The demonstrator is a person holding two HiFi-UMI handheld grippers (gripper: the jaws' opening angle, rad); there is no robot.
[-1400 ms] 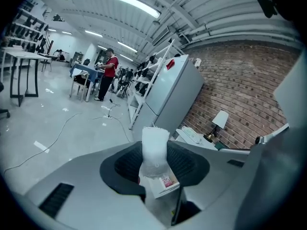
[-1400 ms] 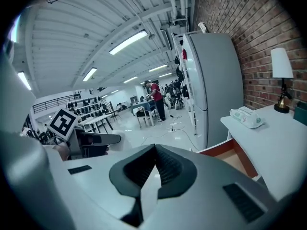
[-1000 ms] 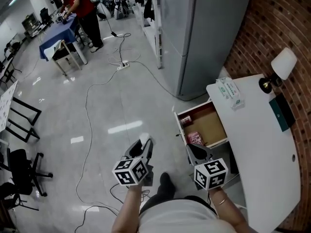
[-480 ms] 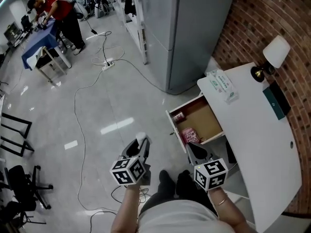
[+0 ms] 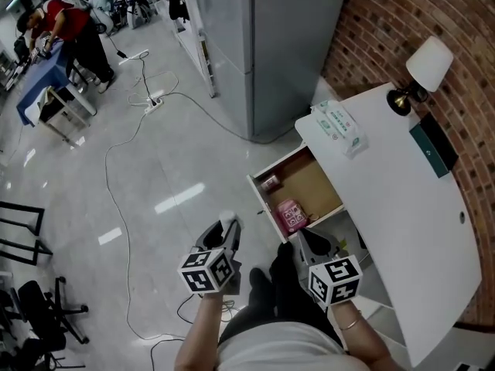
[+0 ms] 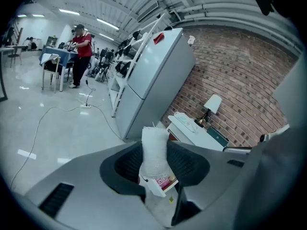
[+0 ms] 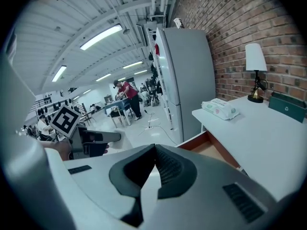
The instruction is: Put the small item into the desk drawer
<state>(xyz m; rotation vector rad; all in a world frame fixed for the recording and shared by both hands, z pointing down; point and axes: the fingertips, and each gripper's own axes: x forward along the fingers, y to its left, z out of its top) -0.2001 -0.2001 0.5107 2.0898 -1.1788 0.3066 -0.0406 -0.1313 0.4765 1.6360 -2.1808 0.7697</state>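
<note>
left gripper (image 6: 156, 166) clamps white packet (image 6: 154, 142) (print unreadable); right gripper (image 7: 152, 153) closed, empty; drawer (image 5: 311, 185) open.

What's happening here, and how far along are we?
A person stands by the white desk with a tool in each hand. The left tool grips a small white packet over the floor, short of the open drawer. The right tool is shut and empty. The drawer holds a pink item; the packet is not in yet.

Brick wall (image 5: 390, 18), glossy grey floor (image 5: 155, 168), fridge (image 5: 263, 37)
</note>
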